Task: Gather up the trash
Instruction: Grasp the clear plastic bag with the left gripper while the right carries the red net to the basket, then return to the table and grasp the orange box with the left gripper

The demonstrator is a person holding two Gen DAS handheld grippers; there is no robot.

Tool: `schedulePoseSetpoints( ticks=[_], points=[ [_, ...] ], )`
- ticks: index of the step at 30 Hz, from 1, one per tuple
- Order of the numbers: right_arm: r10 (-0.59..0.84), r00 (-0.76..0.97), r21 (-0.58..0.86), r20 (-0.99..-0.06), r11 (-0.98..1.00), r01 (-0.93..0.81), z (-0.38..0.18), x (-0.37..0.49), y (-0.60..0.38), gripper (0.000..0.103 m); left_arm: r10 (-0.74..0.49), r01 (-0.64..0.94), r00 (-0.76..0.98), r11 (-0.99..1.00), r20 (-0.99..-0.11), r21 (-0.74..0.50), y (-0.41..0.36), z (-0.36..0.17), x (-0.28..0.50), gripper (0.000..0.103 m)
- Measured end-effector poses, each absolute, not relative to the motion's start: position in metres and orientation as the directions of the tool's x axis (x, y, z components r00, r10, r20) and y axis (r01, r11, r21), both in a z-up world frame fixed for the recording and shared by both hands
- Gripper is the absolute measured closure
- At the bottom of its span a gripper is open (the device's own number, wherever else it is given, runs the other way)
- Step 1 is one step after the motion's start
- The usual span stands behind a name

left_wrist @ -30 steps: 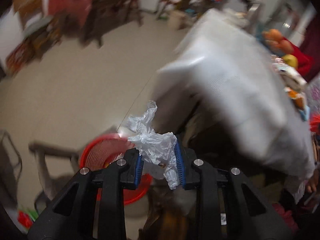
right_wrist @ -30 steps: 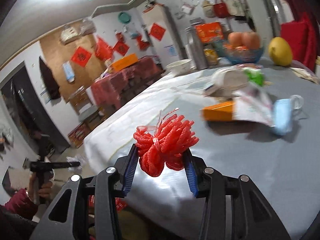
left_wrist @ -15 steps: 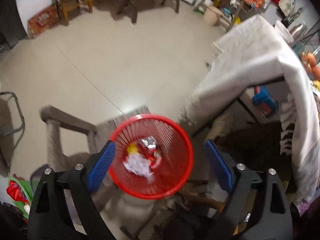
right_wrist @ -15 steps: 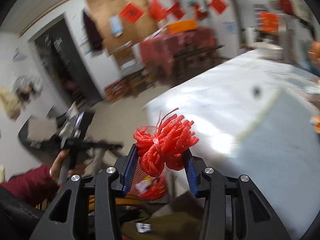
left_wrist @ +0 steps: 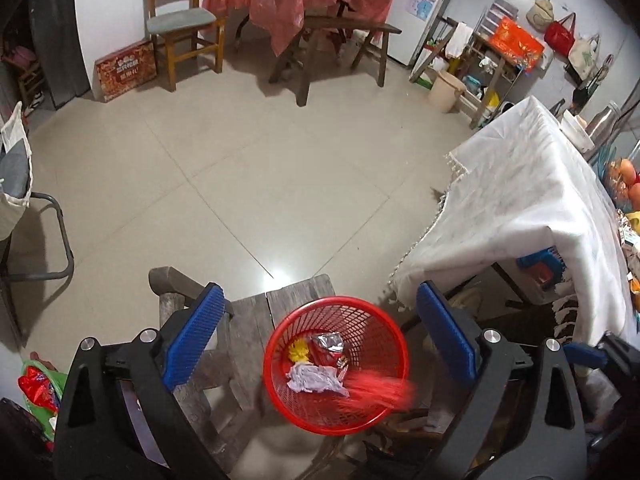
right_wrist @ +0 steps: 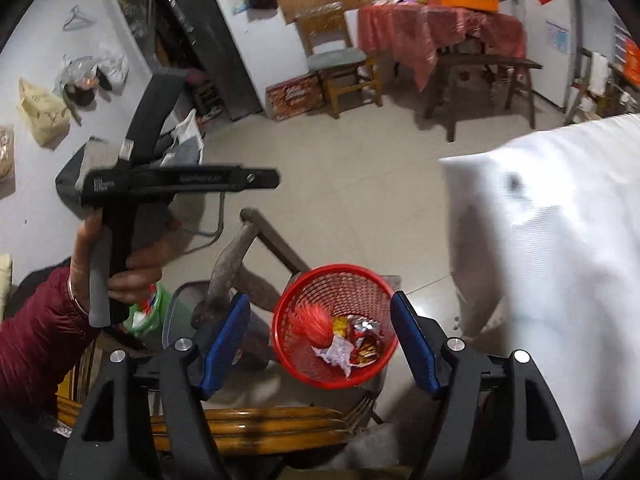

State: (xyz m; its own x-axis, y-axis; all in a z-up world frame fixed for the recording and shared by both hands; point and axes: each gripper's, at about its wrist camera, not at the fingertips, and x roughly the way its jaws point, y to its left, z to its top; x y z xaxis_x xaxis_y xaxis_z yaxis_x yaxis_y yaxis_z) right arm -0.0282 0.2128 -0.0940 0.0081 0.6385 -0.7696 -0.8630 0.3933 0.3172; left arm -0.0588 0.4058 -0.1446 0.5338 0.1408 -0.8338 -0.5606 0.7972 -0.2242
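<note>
Your left gripper (left_wrist: 320,332) hangs over the red basket (left_wrist: 280,384), its jaws wide apart and still opening, with nothing between the blue pads (left_wrist: 192,340). Looking straight down through that gap, you see the basket standing on a worn wooden stool (left_wrist: 248,320). Inside lie a crumpled white wrapper (left_wrist: 316,378), a silver-and-red snack packet (left_wrist: 330,346) and a scrap of yellow (left_wrist: 298,351). A red streak, the red mesh bundle (left_wrist: 378,390), blurs across the basket's right side, too smeared to say whether it is in the air or landed.

Your right gripper (right_wrist: 320,348) frames the same red basket (right_wrist: 288,344) from the other side. Its jaws are opening too, and the pads press on nothing. This view catches the red mesh bundle (right_wrist: 314,322) more clearly: it sits within the basket at the left, next to the white wrapper (right_wrist: 338,350).

Only this camera shows your left hand (right_wrist: 120,264) wrapped round the black handle of the other gripper, a dark red sleeve (right_wrist: 36,332) behind it, and a bamboo chair rim (right_wrist: 260,426) at the bottom. Only the left camera shows the full sweep of the white tablecloth (left_wrist: 520,200) with the fruit at its far edge; in the right view that cloth is just a blurred white mass.
</note>
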Motion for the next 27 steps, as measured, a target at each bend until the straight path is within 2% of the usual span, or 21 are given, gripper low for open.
schedulePoseSetpoints(
  ticks=[7,9,17,23,27],
  points=[
    [0.68,0.113,0.318,-0.724,0.475,-0.82,-0.073,-0.003,0.159,0.03,0.136,-0.515,0.542,0.834,-0.829,-0.2,0.378,-0.139,-0.046,0.01],
    [0.689,0.16,0.312,-0.707,0.507,-0.803,-0.064,0.0,0.138,0.025,0.141,-0.489,0.552,0.853,-0.822,-0.182,0.365,-0.132,-0.042,0.01],
    [0.686,0.355,0.294,-0.635,0.64,-0.71,-0.037,0.021,0.051,0.018,0.091,-0.377,0.611,0.907,-0.786,-0.188,0.313,-0.107,-0.023,0.008],
    [0.63,0.496,0.306,-0.598,0.751,-0.585,-0.032,0.039,-0.029,0.012,0.072,-0.262,0.649,0.956,-0.758,-0.134,0.254,-0.085,-0.002,0.007],
    [0.54,0.601,0.291,-0.59,0.836,-0.466,-0.04,0.047,-0.088,0.01,0.005,-0.143,0.673,0.982,-0.74,-0.123,0.201,-0.074,0.02,0.007]
  ],
)
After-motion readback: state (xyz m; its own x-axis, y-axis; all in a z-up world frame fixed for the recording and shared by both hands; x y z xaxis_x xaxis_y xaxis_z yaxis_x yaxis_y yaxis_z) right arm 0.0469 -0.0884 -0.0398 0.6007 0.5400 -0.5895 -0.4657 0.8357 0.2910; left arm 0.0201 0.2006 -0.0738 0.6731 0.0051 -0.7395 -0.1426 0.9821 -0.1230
